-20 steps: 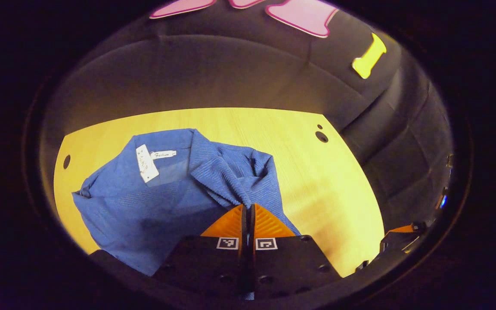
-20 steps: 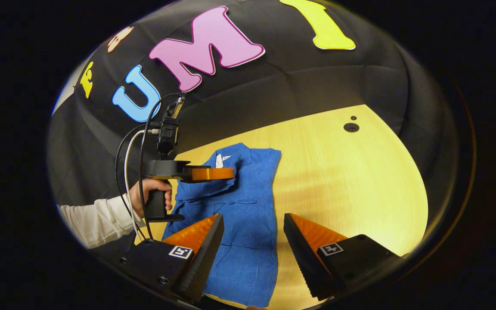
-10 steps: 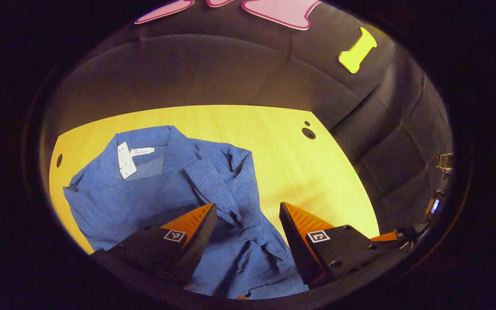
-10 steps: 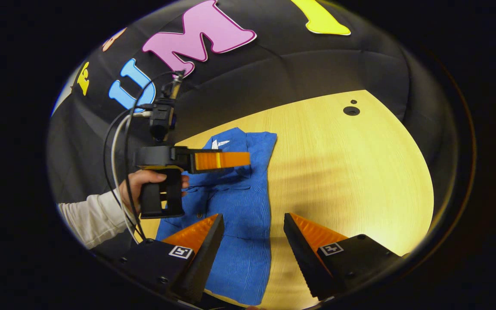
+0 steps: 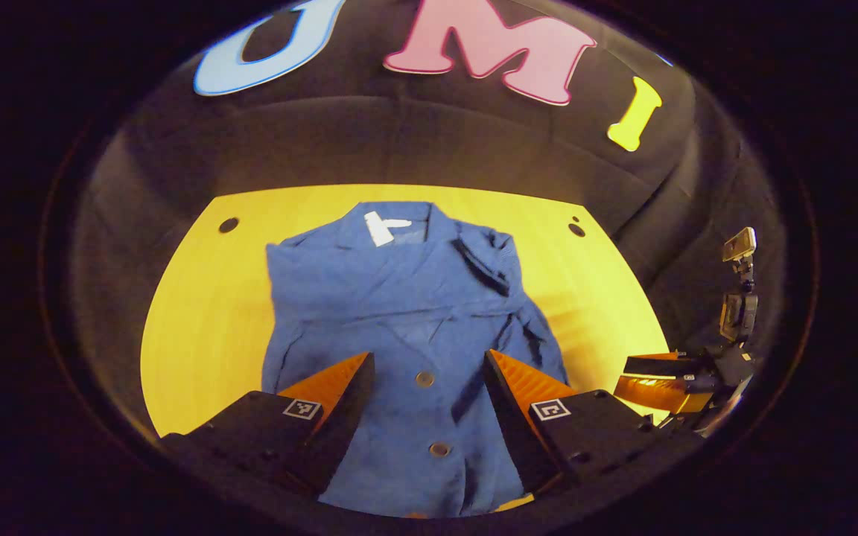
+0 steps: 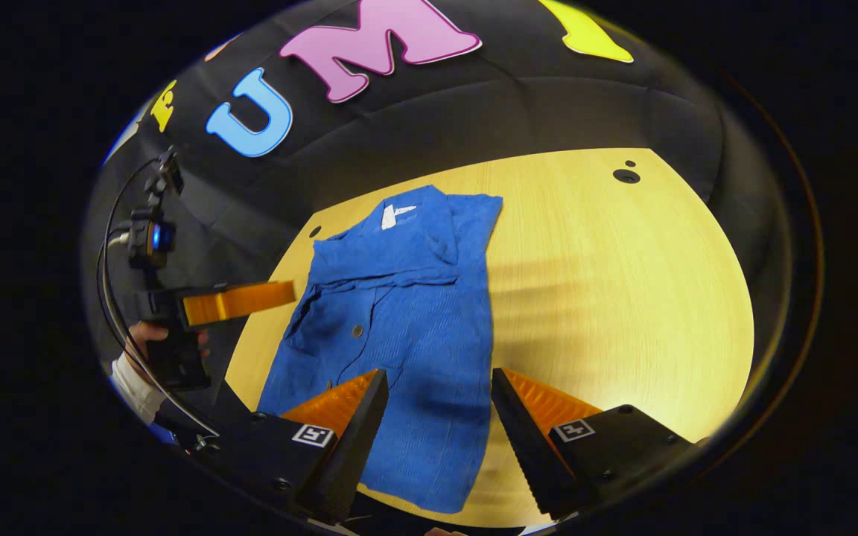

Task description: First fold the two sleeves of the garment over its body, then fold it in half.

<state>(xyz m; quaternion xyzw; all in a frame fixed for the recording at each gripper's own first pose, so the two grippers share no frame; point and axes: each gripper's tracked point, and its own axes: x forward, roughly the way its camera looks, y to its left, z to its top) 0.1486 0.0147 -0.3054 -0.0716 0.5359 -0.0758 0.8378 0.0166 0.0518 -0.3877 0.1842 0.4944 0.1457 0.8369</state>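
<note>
Garment (image 5: pixel 407 327): a blue buttoned shirt is laid flat on the wooden table (image 5: pixel 198 327), sleeves folded over its body, collar toward the booth wall. The left gripper (image 5: pixel 429 406) is held over its lower half, fingers spread, nothing gripped. The right gripper (image 6: pixel 436 424) is likewise held wide apart above the hem.

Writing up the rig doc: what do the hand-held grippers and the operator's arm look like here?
Each hand-held gripper has a black body with two wedge-shaped, ribbed fingers, each carrying a small square black-and-white marker. Seen in the right gripper view, the left hand-held gripper has a black pistol-style handle, a small camera mounted on top, and black and white cables looping from it. The person's hand shows a white sleeve.
</note>
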